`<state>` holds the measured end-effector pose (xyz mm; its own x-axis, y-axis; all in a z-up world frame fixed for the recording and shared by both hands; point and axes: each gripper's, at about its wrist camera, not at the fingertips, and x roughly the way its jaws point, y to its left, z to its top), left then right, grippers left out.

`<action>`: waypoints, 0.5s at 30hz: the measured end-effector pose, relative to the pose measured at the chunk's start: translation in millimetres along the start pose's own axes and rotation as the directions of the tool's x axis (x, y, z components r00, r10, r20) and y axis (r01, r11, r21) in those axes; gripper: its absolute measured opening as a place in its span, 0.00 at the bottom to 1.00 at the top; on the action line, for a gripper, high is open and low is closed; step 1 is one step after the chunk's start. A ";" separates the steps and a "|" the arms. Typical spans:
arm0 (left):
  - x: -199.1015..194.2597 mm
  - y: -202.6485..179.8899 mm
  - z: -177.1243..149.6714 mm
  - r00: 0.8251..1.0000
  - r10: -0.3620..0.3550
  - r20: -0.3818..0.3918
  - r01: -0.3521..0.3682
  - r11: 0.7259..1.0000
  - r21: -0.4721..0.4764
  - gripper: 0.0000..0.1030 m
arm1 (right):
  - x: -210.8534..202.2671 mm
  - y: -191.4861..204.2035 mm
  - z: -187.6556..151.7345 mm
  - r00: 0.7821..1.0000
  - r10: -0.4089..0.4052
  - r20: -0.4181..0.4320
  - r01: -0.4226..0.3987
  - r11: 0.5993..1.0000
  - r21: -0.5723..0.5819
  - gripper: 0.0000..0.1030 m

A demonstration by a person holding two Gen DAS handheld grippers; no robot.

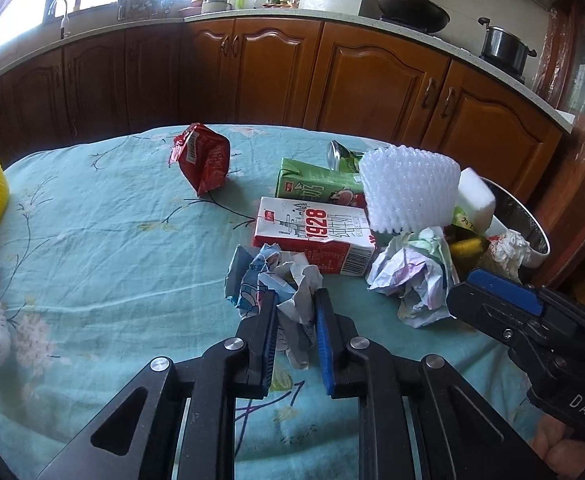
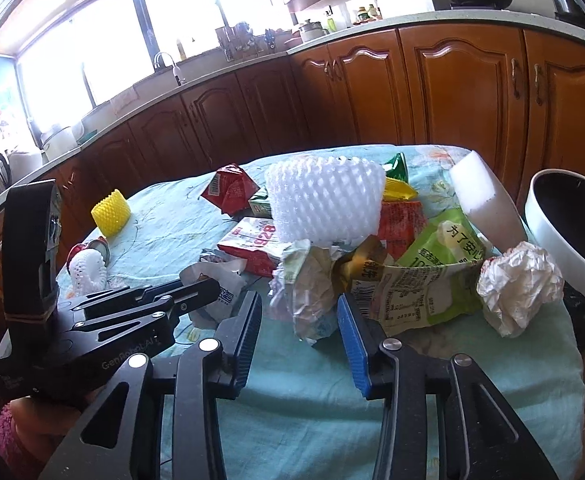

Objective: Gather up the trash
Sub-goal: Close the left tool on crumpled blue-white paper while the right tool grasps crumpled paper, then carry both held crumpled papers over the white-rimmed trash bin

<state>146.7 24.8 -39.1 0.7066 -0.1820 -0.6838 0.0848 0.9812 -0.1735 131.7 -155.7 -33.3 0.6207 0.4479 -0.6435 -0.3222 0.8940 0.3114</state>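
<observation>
Open tablecloth lay free left of the red-and-white carton; cartons, white foam net and white bowl crowded the right side.

- The left gripper points forward and steeply downward, its two black fingers drawn close together with the blue-faced pads pressing from both sides on a crumpled paper wad.
- The right gripper tilts down at much the same angle; its jaws stand partly apart, a second crumpled wad sits between the fingertips (whether the pads press on it cannot be told).
- In the left wrist view the right gripper comes in from the right edge, with a bit of the person's hand beneath it.
- In the right wrist view the left gripper lies at the left, just beside the right one.
</observation>
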 end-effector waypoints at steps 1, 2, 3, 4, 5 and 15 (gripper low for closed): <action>-2.5 3.3 -1.1 1.000 0.001 0.004 -0.001 1.000 -0.001 0.16 | -0.3 4.5 0.4 1.000 0.000 0.003 0.000 1.000 -0.016 0.39; -4.3 6.0 -2.1 1.000 0.002 0.007 -0.002 1.000 -0.005 0.16 | 1.9 8.8 0.8 1.000 -0.013 -0.002 0.013 0.999 -0.036 0.39; -6.4 9.0 -3.2 1.000 0.001 0.009 -0.001 1.000 -0.010 0.15 | 5.7 11.2 0.3 1.000 -0.024 -0.012 0.024 0.999 -0.049 0.39; -7.9 11.1 -4.2 1.000 0.001 0.010 -0.001 1.000 -0.014 0.15 | 10.3 10.5 -0.4 0.999 -0.030 -0.023 0.029 0.998 -0.047 0.39; -10.6 12.6 -5.8 1.000 0.001 0.012 -0.001 1.000 -0.019 0.15 | 16.2 8.7 -1.2 0.998 -0.046 -0.036 0.044 0.998 -0.043 0.39; -43.9 -10.1 -9.7 0.997 -0.045 0.055 0.045 0.999 0.004 0.15 | 1.1 -3.9 0.2 0.997 -0.068 -0.020 0.068 0.998 -0.013 0.01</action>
<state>108.0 22.2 -14.2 0.7392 -0.2227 -0.6356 0.1193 0.9721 -0.2018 133.8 -158.7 -35.1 0.6265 0.3856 -0.6773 -0.2884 0.9221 0.2581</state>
